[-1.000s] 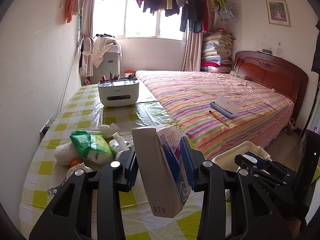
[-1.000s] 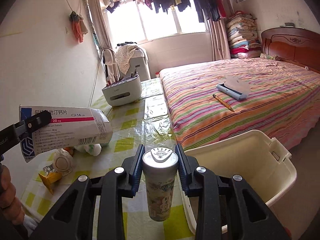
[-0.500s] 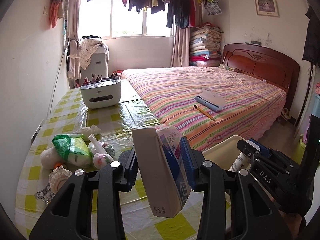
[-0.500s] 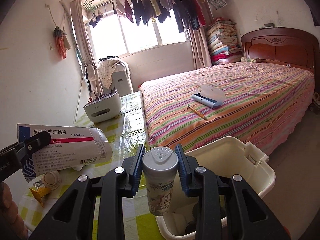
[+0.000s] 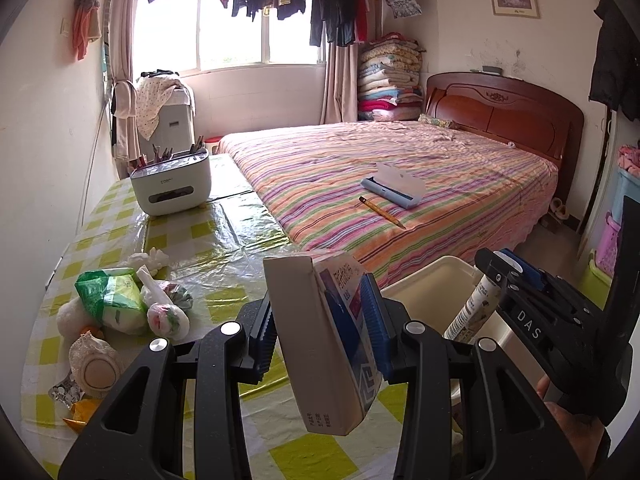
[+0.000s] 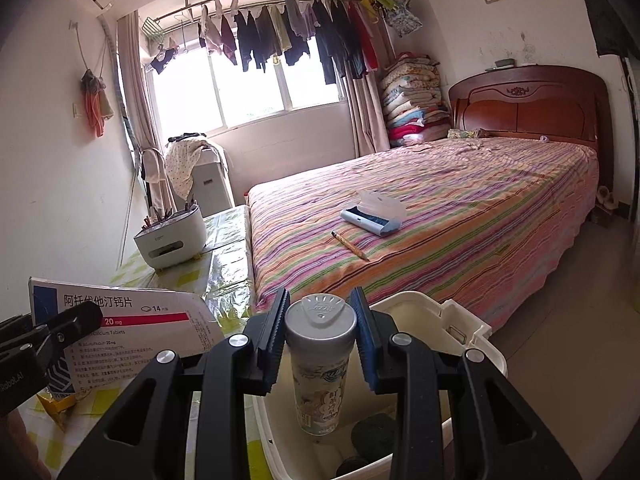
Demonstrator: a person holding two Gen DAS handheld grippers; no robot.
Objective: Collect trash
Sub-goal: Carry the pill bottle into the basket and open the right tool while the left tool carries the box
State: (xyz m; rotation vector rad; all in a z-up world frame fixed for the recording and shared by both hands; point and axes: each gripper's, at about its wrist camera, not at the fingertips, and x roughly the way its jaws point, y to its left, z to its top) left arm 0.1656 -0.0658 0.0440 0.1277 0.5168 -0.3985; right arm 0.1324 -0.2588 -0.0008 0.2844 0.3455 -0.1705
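My left gripper (image 5: 320, 320) is shut on a white and blue medicine box (image 5: 320, 344), held on edge above the near end of the checkered table (image 5: 208, 240). In the right wrist view the same medicine box (image 6: 132, 336) shows at the left. My right gripper (image 6: 320, 336) is shut on a small drink bottle (image 6: 320, 368) with a grey cap, hanging over the open cream bin (image 6: 460, 332). From the left wrist view the drink bottle (image 5: 476, 304) and the cream bin (image 5: 424, 284) lie to the right of the table. Dark items lie at the bin's bottom.
Tied bags, a green packet (image 5: 112, 300), tissue wads and wrappers lie on the table's left side. A white tissue box with pens (image 5: 172, 184) stands at the far end. A striped bed (image 5: 400, 184) with a blue case and a pencil fills the right.
Both grippers have shifted to the right with their loads. The bottle now hangs over the inside of the bin, and the bin shows larger in the left wrist view.
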